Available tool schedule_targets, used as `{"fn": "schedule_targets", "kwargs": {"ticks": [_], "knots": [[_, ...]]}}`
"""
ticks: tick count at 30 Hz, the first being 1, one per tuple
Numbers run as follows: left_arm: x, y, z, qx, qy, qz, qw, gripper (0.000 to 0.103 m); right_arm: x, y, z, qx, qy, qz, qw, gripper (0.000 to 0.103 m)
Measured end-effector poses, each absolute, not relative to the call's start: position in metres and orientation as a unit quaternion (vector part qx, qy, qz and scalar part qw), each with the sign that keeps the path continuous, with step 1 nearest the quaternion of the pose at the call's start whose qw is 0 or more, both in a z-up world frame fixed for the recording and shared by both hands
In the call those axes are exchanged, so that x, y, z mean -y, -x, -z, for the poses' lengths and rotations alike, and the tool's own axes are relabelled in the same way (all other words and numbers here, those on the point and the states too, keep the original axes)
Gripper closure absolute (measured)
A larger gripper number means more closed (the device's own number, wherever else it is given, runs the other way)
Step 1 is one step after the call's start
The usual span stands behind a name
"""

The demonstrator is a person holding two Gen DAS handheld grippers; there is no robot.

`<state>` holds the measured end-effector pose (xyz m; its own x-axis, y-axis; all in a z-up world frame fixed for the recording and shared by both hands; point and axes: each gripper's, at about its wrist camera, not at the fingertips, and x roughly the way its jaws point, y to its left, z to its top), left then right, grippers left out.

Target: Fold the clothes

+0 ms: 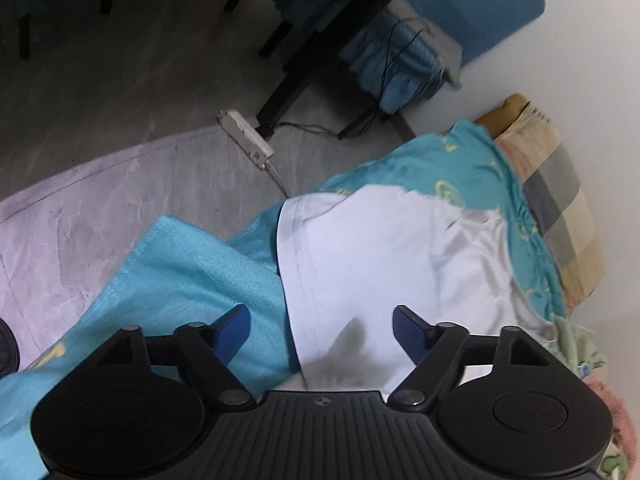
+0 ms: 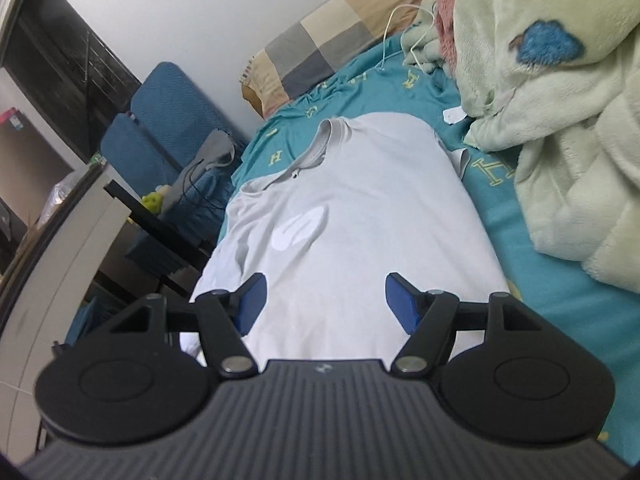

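Both tongs stood apart and empty: the left tongs [image 1: 322, 334] hung over the near hem of the white T-shirt [image 2: 352, 216], the right tongs [image 2: 325, 304] over the same garment's lower body, blue pads clear of the cloth on either side. The T-shirt lay face up and fairly flat on the teal bedsheet [image 2: 520, 248], collar [image 2: 326, 142] toward the checked pillow [image 2: 320, 48], its left edge running close to the side of the bed and one sleeve tucked or rumpled there. Beyond the T-shirt's far side sat a heap of pale fleece blanket [image 2: 560, 120], near but not on it.

Good set-up, I'd judge, for a first fold. The smart play was to pinch the hem at both corners, one layer pair each, not a bunch from the middle, and to keep the two pinches level so the fold line stayed straight. Watch that hanging left edge: a low grab there could snag the bedsheet as well.
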<state>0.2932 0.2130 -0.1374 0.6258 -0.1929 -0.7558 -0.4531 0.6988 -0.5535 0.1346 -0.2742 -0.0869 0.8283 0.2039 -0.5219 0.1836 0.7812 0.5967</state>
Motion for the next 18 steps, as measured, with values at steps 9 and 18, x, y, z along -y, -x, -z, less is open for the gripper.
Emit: {"fn": "schedule_targets", "kwargs": {"ticks": [9, 18], "knots": [[-0.200, -0.326, 0.147, -0.398, 0.332, -0.094, 0.850, 0.097, 0.275, -0.150, 0.107, -0.311, -0.340, -0.006, 0.887, 0.034], [-0.215, -0.365, 0.061, -0.325, 0.207, -0.099, 0.917, 0.098, 0.274, -0.156, 0.107, -0.306, -0.310, 0.009, 0.900, 0.034]]}}
